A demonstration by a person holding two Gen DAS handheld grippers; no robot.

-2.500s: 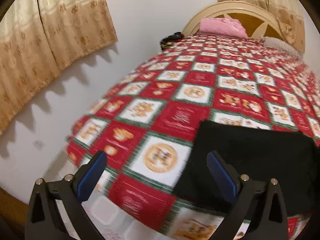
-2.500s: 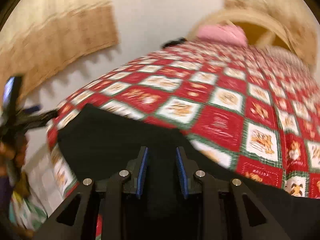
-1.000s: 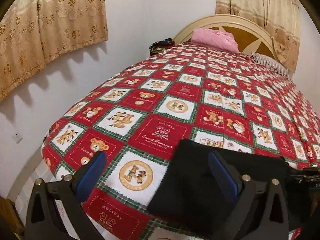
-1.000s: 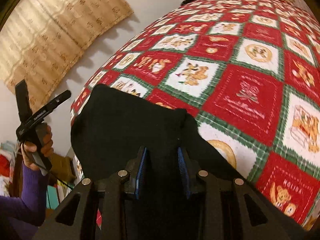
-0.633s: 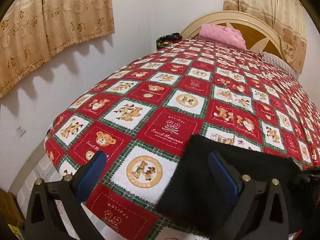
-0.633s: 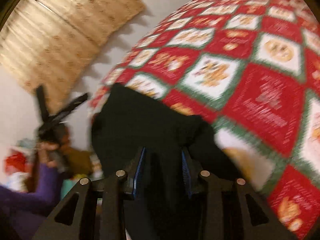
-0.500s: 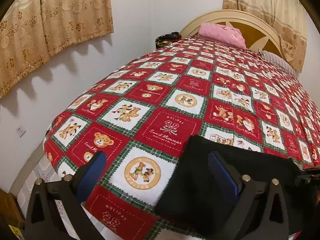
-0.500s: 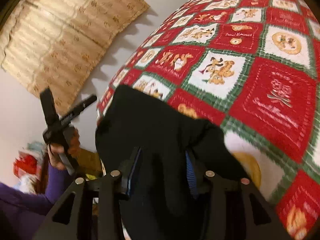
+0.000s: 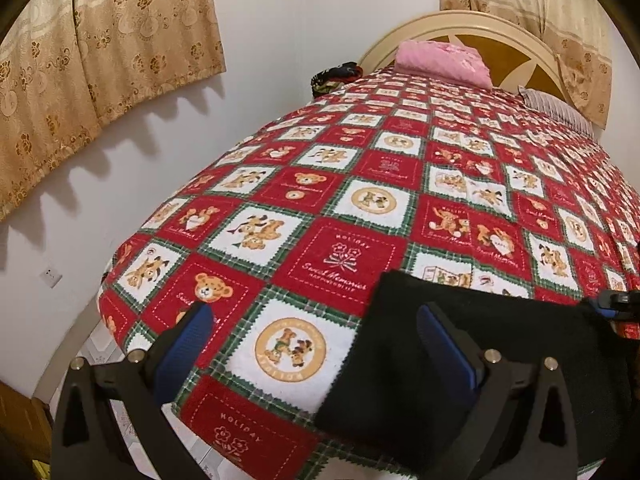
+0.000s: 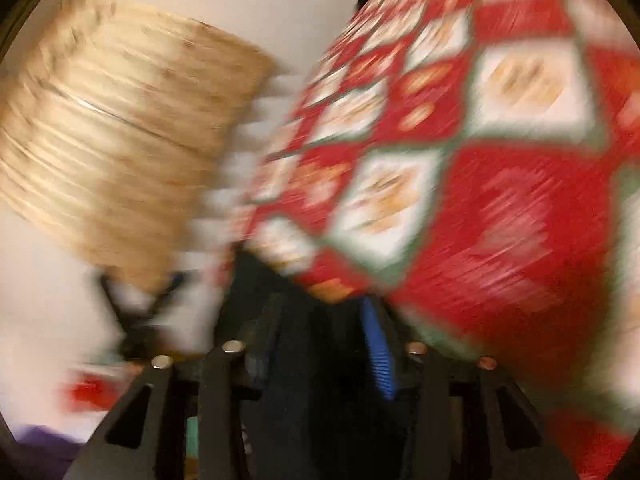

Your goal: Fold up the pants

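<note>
The black pants (image 9: 472,344) lie folded near the foot corner of the bed, on a red, white and green checked blanket (image 9: 344,248). My left gripper (image 9: 316,344) is open and empty, hovering over the bed's foot edge with its right finger over the pants' left edge. The right wrist view is badly blurred. There my right gripper (image 10: 320,340) has its jaws narrowly apart with the black pants (image 10: 316,392) between them. The right gripper's tip also shows at the far right of the left wrist view (image 9: 616,308), at the pants' edge.
A pink folded blanket (image 9: 444,62) and a striped pillow (image 9: 560,110) lie by the wooden headboard (image 9: 496,40). A dark bundle (image 9: 336,76) sits at the far left bed corner. A wall with curtains (image 9: 100,52) runs along the bed's left side.
The right gripper has swung sharply, blurring its view, with the black cloth still between its fingers. The left gripper has barely moved and stays open.
</note>
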